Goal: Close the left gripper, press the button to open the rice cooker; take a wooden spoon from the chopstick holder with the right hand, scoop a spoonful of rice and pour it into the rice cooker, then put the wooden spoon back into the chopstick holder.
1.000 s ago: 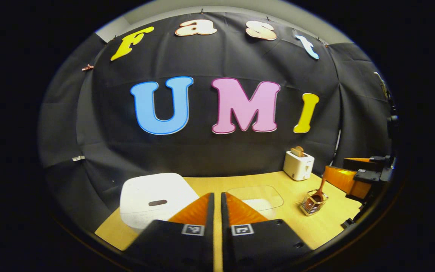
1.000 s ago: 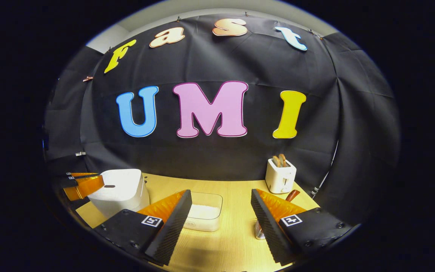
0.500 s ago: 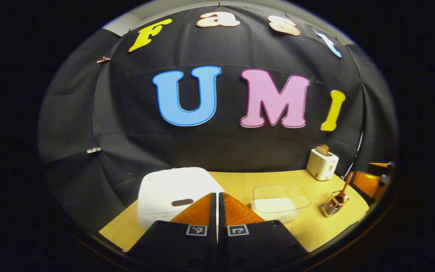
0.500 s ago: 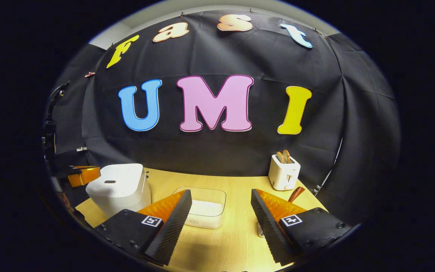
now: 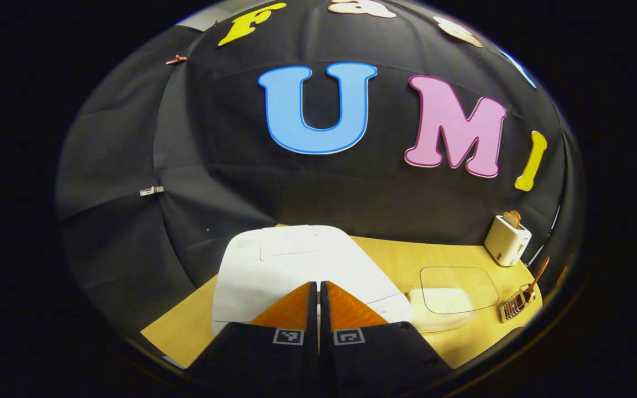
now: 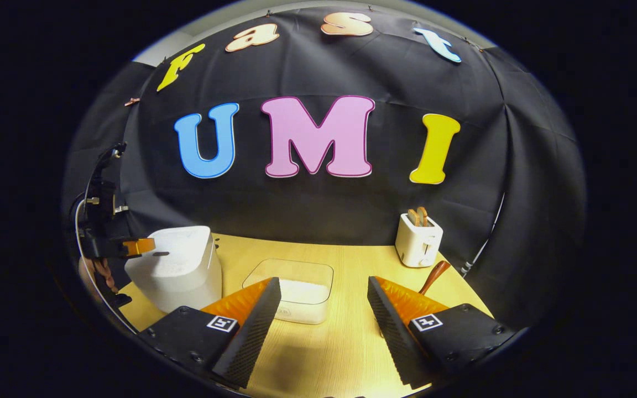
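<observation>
The right gripper (image 6: 324, 318) hangs over the table's (image 6: 318, 354) near edge with its jaws wide apart and nothing between them; the white rice cooker (image 6: 177, 271) stands by the table's left edge, lid down; the left gripper (image 6: 140, 246) sits at the cooker's upper left side, fingers together, tips at its top; a clear rice container (image 6: 296, 290) lies mid-table; a white toaster (image 6: 418, 243) stands at the far right corner; a wooden spoon (image 6: 433, 276) handle rises behind the right finger.

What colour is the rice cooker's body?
White. The rice cooker shows it best in the right gripper view, standing at the table's left end.
</observation>
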Available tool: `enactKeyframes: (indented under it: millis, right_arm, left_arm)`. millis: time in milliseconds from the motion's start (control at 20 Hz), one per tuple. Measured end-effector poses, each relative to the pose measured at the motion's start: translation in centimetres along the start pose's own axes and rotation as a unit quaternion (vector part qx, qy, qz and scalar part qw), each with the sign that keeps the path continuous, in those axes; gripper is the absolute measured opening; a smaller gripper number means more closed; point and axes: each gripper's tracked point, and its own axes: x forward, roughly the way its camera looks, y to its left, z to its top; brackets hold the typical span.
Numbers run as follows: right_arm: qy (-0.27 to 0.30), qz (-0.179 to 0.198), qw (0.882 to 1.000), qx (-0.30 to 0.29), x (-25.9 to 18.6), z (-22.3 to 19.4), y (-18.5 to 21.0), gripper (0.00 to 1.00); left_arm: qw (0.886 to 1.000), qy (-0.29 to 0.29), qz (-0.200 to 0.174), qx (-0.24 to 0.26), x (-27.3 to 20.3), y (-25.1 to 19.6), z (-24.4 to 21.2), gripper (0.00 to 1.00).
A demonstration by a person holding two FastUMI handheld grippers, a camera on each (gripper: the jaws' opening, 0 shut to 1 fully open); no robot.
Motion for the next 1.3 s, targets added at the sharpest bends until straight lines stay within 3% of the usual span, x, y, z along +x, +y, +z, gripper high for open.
enactKeyframes:
  millis: [250,650,850,1300]
  right_arm:
    - [-0.003,-0.006,1.000,0.004,0.1,0.1,-0.4,0.98]
    - [0.012,-0.017,0.999,0.044,1.1,-1.7,-1.6,0.98]
    - [0.007,-0.018,0.999,0.049,1.0,-1.4,-1.6,0.98]
    - [0.001,-0.010,0.999,0.036,1.2,-0.7,-1.2,0.99]
  left_arm:
    - [0.999,0.033,0.002,-0.026,1.3,0.4,-1.9,0.05]
    - [0.993,0.113,0.023,0.039,1.7,0.4,-3.2,0.06]
    - [0.989,0.146,0.023,0.004,1.8,0.4,-3.1,0.06]
    - [0.990,0.140,0.013,0.010,2.3,0.4,-2.6,0.06]
